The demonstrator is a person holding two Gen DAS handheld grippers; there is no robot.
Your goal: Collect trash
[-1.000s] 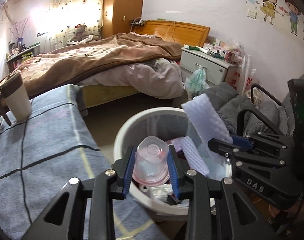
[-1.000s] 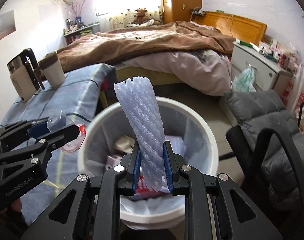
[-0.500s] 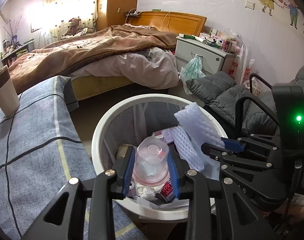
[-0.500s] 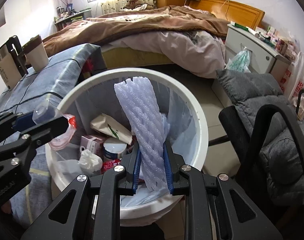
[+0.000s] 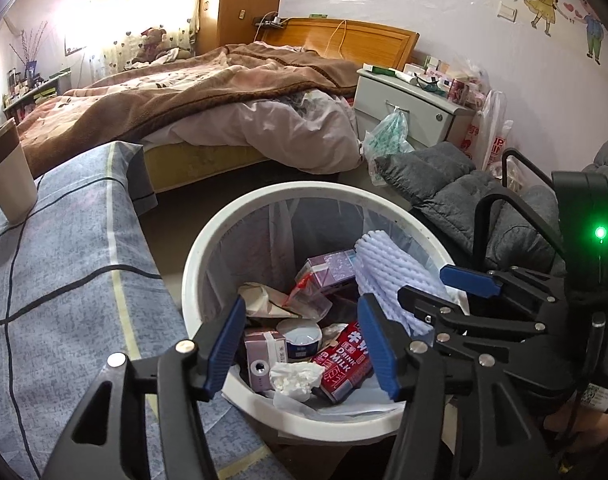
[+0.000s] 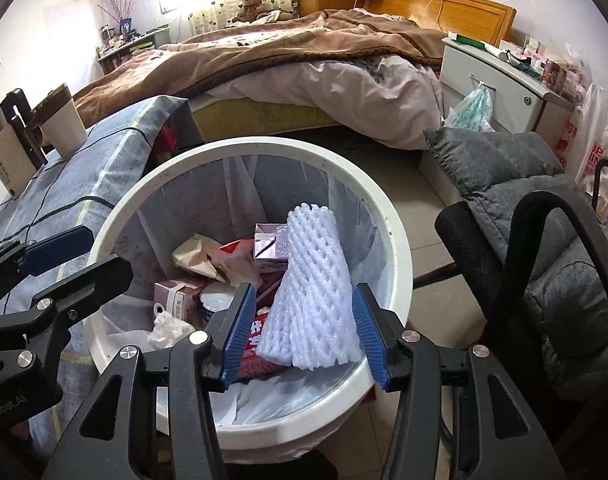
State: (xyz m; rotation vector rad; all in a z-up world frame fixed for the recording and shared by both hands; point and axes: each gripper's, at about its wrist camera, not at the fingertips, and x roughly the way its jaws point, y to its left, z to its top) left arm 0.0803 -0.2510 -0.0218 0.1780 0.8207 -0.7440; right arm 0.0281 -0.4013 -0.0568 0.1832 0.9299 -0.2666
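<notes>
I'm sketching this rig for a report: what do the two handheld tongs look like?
Both the left tongs and the right tongs are matte black plastic frames with triangular cut-outs, silver screws and ribbed blue finger pads. The right unit carries a black housing with a lit green LED. No sleeves show.

A home bedroom: unmade bed (image 5: 223,92), nightstand (image 5: 408,108).

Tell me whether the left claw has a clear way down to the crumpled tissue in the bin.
Probably yes. The left claw is open and empty above the bin, and the tissue lies uncovered on top of the trash just below it. The foam net sits off to the right.
</notes>
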